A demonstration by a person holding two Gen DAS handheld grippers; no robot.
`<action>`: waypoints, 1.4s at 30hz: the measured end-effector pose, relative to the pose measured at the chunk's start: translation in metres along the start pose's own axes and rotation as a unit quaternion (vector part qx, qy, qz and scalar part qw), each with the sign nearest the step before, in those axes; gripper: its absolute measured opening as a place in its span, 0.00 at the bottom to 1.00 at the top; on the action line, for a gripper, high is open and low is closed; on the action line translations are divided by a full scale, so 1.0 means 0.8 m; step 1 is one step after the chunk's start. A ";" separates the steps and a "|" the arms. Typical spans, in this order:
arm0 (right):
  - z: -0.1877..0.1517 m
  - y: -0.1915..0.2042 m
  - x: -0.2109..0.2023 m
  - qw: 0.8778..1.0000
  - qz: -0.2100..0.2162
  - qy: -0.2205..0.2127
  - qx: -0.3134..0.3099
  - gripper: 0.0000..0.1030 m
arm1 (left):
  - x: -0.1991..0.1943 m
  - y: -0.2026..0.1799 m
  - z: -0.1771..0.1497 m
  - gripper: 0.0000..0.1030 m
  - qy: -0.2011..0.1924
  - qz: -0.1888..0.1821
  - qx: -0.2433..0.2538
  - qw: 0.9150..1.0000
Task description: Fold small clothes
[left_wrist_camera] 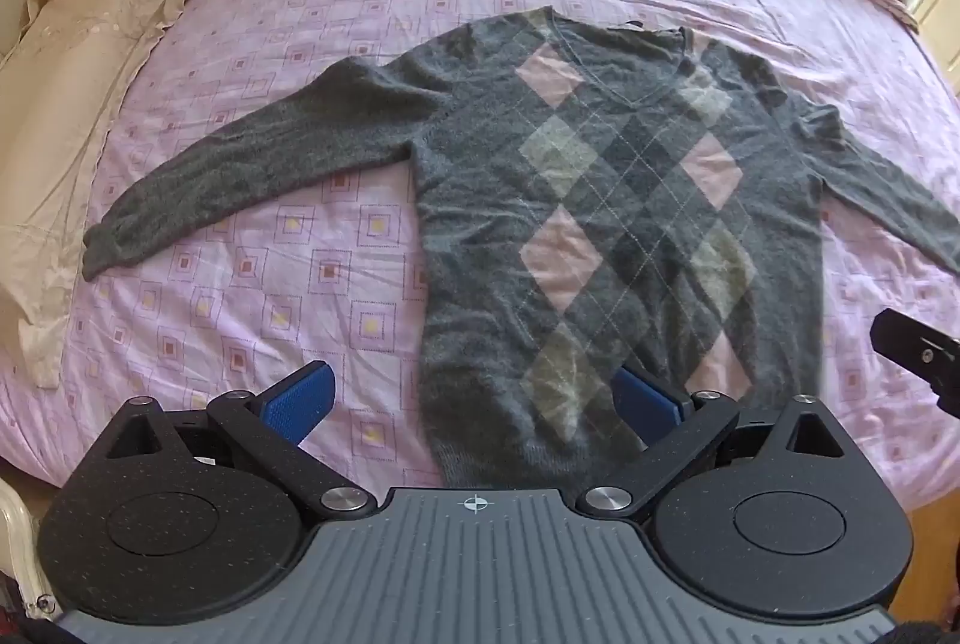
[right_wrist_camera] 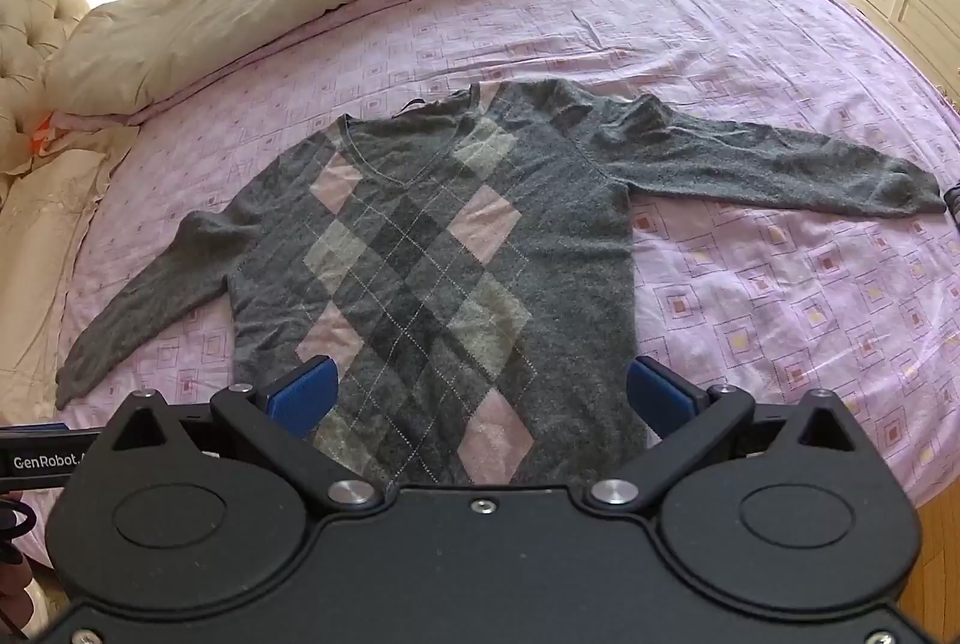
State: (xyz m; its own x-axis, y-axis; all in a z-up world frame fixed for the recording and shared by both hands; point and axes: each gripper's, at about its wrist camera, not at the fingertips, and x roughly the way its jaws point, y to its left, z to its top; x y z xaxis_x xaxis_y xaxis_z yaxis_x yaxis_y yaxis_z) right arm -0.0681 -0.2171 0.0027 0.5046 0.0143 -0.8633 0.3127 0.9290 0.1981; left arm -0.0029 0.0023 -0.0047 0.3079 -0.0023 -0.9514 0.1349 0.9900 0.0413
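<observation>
Soft, limp argyle sweater spread flat on the bed ahead of my wide-open, empty left gripper and right gripper; I judge the sleeve cuffs best to pinch.

A grey V-neck sweater lies flat and face up on the bed, unfolded, both long sleeves spread out to the sides. Its front carries an argyle panel (pink, pale grey and dark diamonds crossed by thin stitched lines).
</observation>
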 end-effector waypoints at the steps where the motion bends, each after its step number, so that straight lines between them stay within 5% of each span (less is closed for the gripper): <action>1: 0.000 0.002 0.002 1.000 -0.002 0.004 -0.002 0.99 | 0.001 -0.001 -0.002 0.98 -0.001 0.000 0.000 1.000; 42: -0.010 0.015 0.004 1.000 0.004 0.021 -0.009 0.99 | 0.003 0.009 -0.004 0.98 0.013 0.000 -0.006 1.000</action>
State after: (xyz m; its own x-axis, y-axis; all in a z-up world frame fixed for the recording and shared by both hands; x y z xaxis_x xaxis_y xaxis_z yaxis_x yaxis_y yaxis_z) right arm -0.0687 -0.2027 -0.0016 0.4728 0.0358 -0.8804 0.2953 0.9350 0.1966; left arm -0.0045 0.0096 -0.0081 0.2838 0.0018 -0.9589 0.1238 0.9916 0.0384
